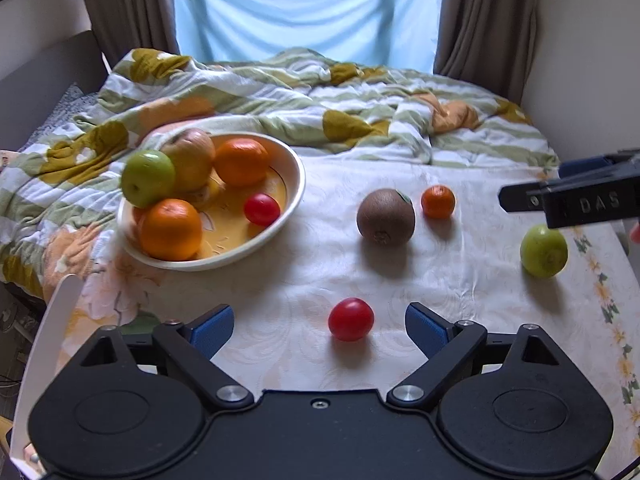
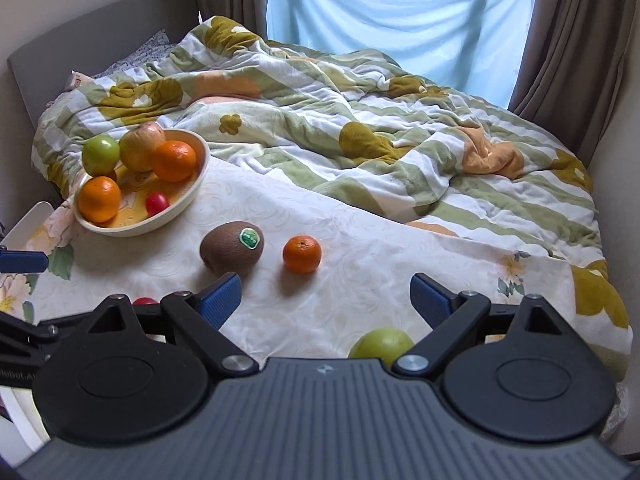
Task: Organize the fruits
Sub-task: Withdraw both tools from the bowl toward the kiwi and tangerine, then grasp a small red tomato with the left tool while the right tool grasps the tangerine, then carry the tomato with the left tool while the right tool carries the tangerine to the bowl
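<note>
Red tomato (image 1: 351,319), kiwi (image 1: 385,216), mandarin (image 1: 438,201), green apple (image 1: 543,251) lie outside the bowl (image 1: 294,184).

Left wrist view: low over the near edge of the white tablecloth (image 1: 304,280), angled down and ahead toward the window, near to a red tomato (image 1: 351,319). Right wrist view: further right, same heading, looking down across the bed. Both share the fruit bowl (image 1: 298,184) (image 2: 200,184), kiwi (image 1: 386,216) (image 2: 232,246), mandarin (image 1: 438,201) (image 2: 302,254), striped quilt (image 1: 360,92) (image 2: 360,120) and curtains.
</note>
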`<state>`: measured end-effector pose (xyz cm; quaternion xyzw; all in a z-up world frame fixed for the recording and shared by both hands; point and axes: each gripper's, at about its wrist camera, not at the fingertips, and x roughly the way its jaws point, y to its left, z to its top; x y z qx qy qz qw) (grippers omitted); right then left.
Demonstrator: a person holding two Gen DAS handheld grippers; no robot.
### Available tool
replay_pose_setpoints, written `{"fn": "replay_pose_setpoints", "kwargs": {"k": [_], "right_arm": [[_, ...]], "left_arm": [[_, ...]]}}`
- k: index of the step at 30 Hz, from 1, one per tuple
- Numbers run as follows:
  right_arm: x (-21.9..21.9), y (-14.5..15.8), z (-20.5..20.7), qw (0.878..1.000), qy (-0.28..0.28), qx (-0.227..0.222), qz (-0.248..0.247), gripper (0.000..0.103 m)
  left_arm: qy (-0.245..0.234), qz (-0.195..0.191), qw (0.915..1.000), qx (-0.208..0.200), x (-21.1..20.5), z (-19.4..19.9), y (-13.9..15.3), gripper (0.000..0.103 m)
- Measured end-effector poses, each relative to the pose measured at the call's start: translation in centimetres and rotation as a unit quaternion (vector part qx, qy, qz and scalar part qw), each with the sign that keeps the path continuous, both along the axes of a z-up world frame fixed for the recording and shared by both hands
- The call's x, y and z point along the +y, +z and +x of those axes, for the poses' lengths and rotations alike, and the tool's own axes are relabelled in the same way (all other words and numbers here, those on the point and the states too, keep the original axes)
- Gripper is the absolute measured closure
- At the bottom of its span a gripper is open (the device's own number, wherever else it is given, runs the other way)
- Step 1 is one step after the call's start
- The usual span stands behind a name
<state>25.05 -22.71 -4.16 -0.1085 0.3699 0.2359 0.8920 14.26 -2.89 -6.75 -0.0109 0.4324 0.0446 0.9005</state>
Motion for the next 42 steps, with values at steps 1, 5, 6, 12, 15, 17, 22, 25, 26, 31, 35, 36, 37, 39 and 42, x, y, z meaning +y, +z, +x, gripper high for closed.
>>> {"fn": "replay_pose_setpoints", "kwargs": {"k": [1, 5, 6, 12, 15, 17, 22, 25, 26, 31, 35, 36, 37, 39, 42], "right_arm": [[0.2, -0.3, 0.6, 1.0, 0.001, 0.004, -0.002, 0.0], [1.1, -1.8, 2.8, 1.0, 0.01, 0.02, -0.015, 0.0], [1.4, -2.2, 3.1, 0.999, 0.012, 0.023, -0.019, 0.0], [2.9, -4.1, 5.2, 0.998, 0.024, 0.045, -0.034, 0.0], [3.5, -5.0, 6.1, 0.997, 0.028, 0.054, -0.041, 0.004], [3.8, -5.5, 6.6, 0.997, 0.032, 0.062, -0.045, 0.007], [4.7, -6.2, 7.3, 0.995, 0.042, 0.071, -0.05, 0.017], [5.2, -6.5, 7.6, 0.995, 0.049, 0.074, -0.053, 0.021], [5.4, -6.6, 7.7, 0.994, 0.051, 0.074, -0.054, 0.023], [5.9, -7.1, 8.2, 0.994, 0.055, 0.077, -0.055, 0.026], [6.0, -7.2, 8.5, 0.994, 0.057, 0.079, -0.054, 0.03], [6.1, -7.3, 8.5, 0.994, 0.058, 0.08, -0.053, 0.03], [6.1, -7.3, 8.5, 0.994, 0.06, 0.079, -0.053, 0.031], [6.3, -7.4, 8.6, 0.994, 0.063, 0.078, -0.051, 0.036], [6.4, -7.4, 8.6, 0.994, 0.067, 0.079, -0.048, 0.051]], "left_arm": [[-0.003, -0.003, 1.0, 0.007, -0.1, 0.4, -0.4, 0.016], [-0.014, -0.01, 0.9994, 0.029, -0.3, 1.6, -1.7, 0.029], [-0.016, -0.011, 0.9992, 0.034, -0.3, 1.9, -2.0, 0.032], [-0.02, -0.02, 0.9979, 0.057, -0.2, 3.0, -3.4, 0.052], [-0.028, -0.026, 0.9973, 0.062, -0.4, 3.2, -3.7, 0.067], [-0.035, -0.014, 0.9975, 0.06, -0.7, 3.2, -3.8, 0.067], [-0.037, -0.017, 0.9973, 0.061, -0.6, 3.3, -3.7, 0.068], [-0.033, -0.016, 0.9975, 0.06, -0.4, 3.4, -3.6, 0.068], [-0.032, -0.017, 0.9976, 0.06, -0.3, 3.5, -3.6, 0.068], [-0.028, -0.015, 0.9977, 0.059, -0.1, 3.6, -3.6, 0.068], [-0.025, -0.016, 0.9978, 0.059, 0.0, 3.6, -3.6, 0.068], [-0.024, -0.016, 0.9979, 0.058, 0.0, 3.6, -3.6, 0.068], [-0.024, -0.016, 0.9979, 0.058, 0.0, 3.7, -3.6, 0.068], [-0.022, -0.016, 0.998, 0.057, -0.1, 3.6, -3.5, 0.068], [-0.02, -0.017, 0.9982, 0.053, 0.0, 3.5, -3.4, 0.068]]}}
